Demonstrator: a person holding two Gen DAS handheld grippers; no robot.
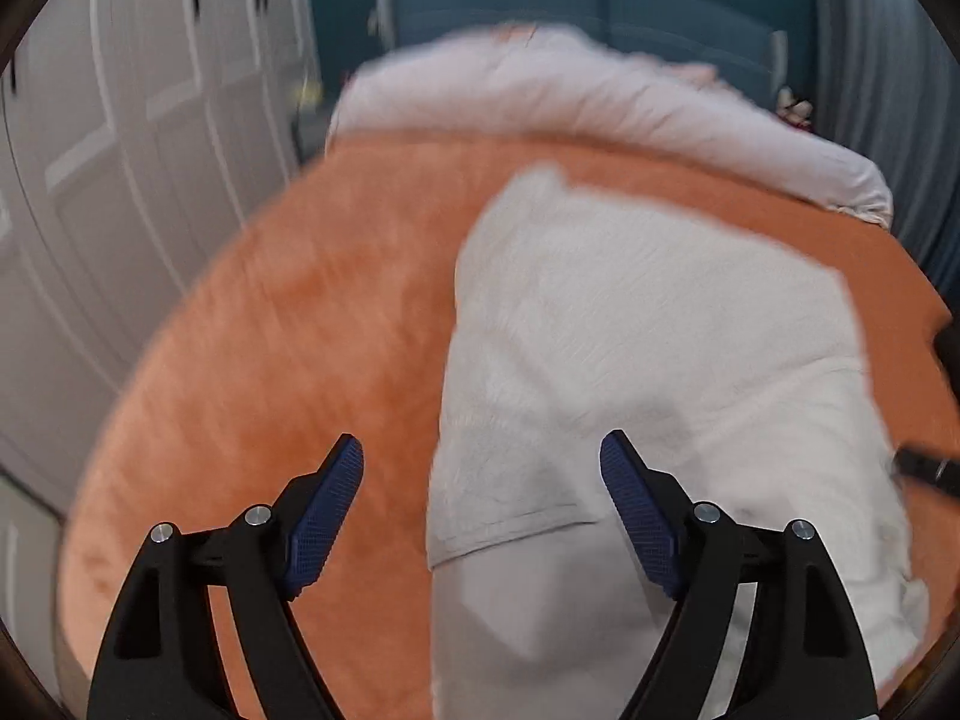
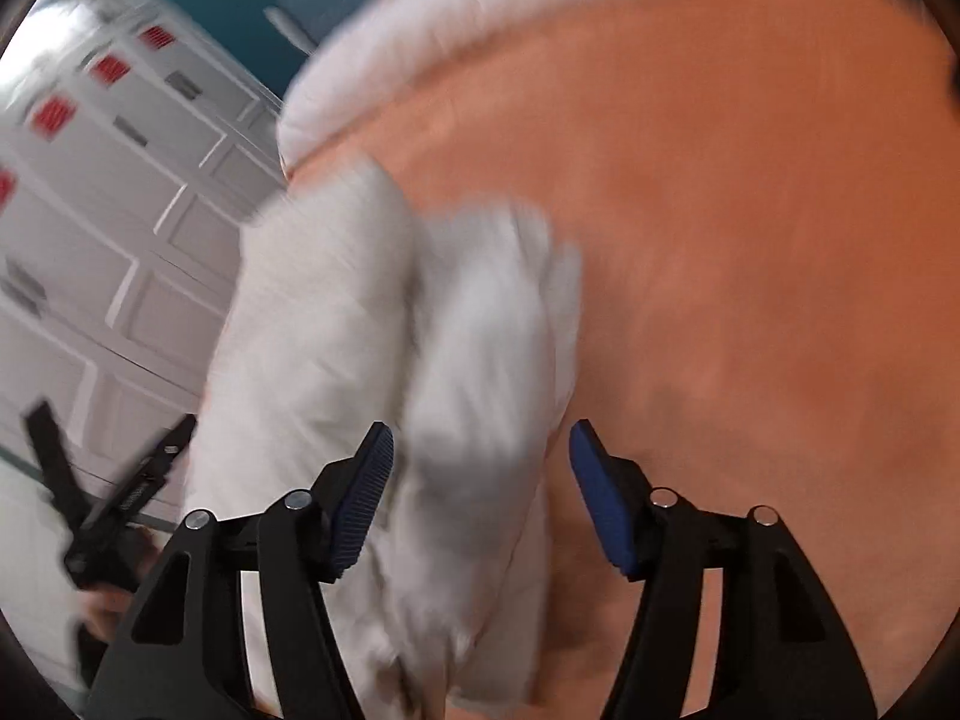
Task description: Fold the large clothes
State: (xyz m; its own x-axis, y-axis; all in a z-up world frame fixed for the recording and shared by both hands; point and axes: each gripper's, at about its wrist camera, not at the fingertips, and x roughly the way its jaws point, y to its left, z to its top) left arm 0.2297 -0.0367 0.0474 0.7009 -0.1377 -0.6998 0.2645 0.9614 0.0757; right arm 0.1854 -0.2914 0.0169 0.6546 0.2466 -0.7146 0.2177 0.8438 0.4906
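A large white garment (image 1: 648, 360) lies partly folded on an orange blanket (image 1: 288, 324) that covers a bed. My left gripper (image 1: 480, 462) is open and empty, above the garment's near left edge. In the right wrist view the same garment (image 2: 372, 360) is bunched and blurred, with a folded flap between the open fingers of my right gripper (image 2: 480, 450). The flap touches neither pad. The left gripper (image 2: 120, 492) shows at the lower left of the right wrist view. Part of the right gripper (image 1: 924, 468) shows at the right edge of the left wrist view.
A white duvet (image 1: 570, 96) lies bunched along the far side of the bed. White panelled wardrobe doors (image 1: 120, 150) stand to the left. A teal wall and a blue headboard (image 1: 570, 6) are behind the bed.
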